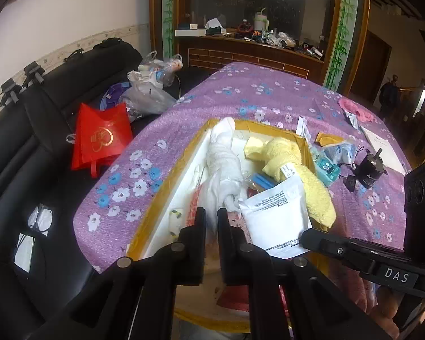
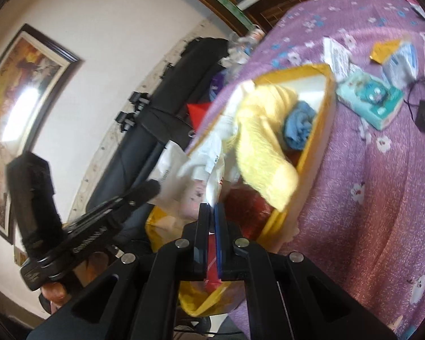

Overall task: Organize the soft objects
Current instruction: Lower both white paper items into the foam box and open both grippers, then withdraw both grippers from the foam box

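On the table [image 1: 240, 90], under a purple floral cloth, sits the yellow-rimmed box [image 1: 167, 187], already holding most of the soft items. Inside: white towel [image 1: 221, 158] bundled along the left wall, yellow towel [image 1: 294, 158] draped over the right rim, rolled blue cloth [image 2: 299, 126] at the far corner (right wrist view), white pouch [image 1: 277, 215] at the near side.

Left claw [image 1: 211, 218]: fingers almost together, only a narrow gap, hovering at the near end of the white towel; whether it pinches cloth I cannot tell. Right claw [image 2: 211, 215]: closed on a thin red-and-white piece at the box's near edge; item not identifiable.

Judgement: well along. Left to do: a pink cloth [image 1: 354, 107] lies far right on the table, outside the box; yellow towel hangs over the rim and likely needs tucking.
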Demonstrator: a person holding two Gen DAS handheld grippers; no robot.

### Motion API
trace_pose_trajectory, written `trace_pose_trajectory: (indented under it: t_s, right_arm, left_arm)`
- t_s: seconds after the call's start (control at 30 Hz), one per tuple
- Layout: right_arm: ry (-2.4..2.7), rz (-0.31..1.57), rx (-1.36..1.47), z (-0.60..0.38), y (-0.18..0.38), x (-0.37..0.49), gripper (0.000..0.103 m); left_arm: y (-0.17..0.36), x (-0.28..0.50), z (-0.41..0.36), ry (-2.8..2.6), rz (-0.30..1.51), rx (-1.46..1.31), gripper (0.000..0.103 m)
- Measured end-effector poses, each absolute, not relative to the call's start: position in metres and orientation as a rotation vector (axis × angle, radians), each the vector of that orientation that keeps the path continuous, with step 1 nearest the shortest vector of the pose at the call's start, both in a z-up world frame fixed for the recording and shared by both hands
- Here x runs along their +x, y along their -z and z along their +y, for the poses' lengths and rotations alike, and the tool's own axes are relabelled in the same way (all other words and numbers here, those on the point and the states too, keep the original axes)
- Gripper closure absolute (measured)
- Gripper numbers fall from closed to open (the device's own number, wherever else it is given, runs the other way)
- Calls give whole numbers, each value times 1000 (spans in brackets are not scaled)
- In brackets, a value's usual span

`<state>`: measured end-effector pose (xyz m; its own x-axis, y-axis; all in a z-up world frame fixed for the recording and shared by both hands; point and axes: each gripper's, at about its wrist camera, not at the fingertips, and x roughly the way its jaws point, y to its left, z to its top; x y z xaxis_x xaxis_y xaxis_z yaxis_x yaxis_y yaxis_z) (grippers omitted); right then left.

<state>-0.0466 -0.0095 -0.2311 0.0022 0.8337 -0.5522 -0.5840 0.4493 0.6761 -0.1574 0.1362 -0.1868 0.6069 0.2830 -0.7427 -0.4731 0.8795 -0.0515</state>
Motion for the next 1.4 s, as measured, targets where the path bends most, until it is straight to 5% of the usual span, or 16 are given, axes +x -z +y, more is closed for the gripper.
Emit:
trace_pose_trajectory:
  t_s: [0.07, 0.13, 0.3, 0.37, 0.67, 1.4]
  right_arm:
    - [-1104, 1093, 263, -11, 233, -46, 95]
    - [-1089, 1088, 258, -13, 232, -46, 93]
    - [-1118, 1057, 248, -23, 227, -52, 71]
    - [-1134, 1033, 234, -26, 223, -55, 61]
    - [-1206, 908, 186, -60, 204, -72, 46]
    - [-910, 917, 458, -164, 229, 8, 42]
  left_arm:
    - [193, -153, 137, -413, 833, -292, 82]
    - [198, -150, 138, -369, 851, -353, 49]
    - [201, -151, 132, -289, 848, -462, 30]
    - [200, -151, 129, -273, 848, -479, 28]
    - [176, -165, 113, -274, 752, -500, 27]
    - [150, -106, 23, -101, 744, -402, 27]
